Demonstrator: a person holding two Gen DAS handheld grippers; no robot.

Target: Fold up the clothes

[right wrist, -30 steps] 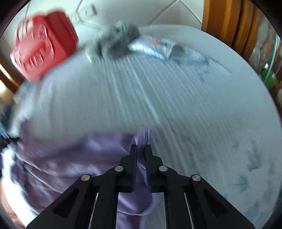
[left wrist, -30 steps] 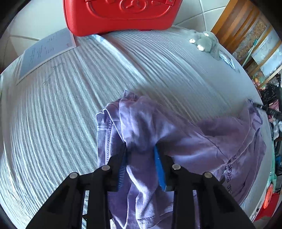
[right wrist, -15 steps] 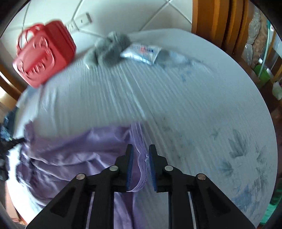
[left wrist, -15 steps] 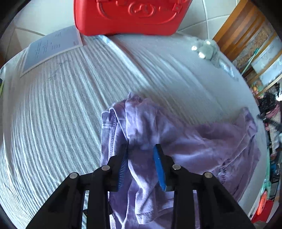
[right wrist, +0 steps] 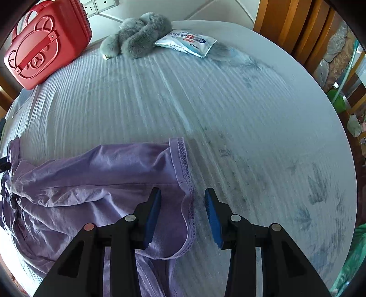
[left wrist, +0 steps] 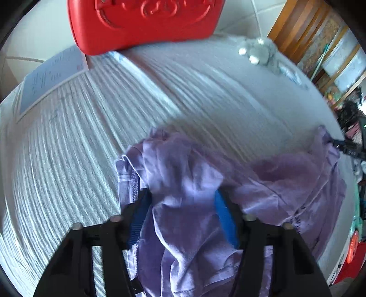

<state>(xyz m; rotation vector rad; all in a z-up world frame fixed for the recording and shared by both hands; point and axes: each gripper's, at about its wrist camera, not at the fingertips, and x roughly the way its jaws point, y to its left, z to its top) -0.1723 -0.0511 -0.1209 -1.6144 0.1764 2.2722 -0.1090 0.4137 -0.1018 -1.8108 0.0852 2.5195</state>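
Note:
A crumpled lilac garment (left wrist: 263,182) lies on a ribbed white bedcover (left wrist: 68,160). My left gripper (left wrist: 183,212) is open, its blue pads wide apart with a bunched fold of the garment between them. In the right wrist view the garment (right wrist: 91,178) lies at the lower left, its stitched hem (right wrist: 183,164) running toward me. My right gripper (right wrist: 181,214) is open, jaws astride the hem without gripping it.
A red hard case (right wrist: 43,45) stands at the far edge of the bed, also in the left wrist view (left wrist: 146,20). A grey plush toy (right wrist: 137,36) and a wipes packet (right wrist: 186,43) lie at the back. A paper sheet (left wrist: 50,77) lies left. Wooden furniture (right wrist: 295,29) stands right.
My right gripper has opened and let go of the hem, which now lies on the bed. My left gripper has opened wider around the fold.

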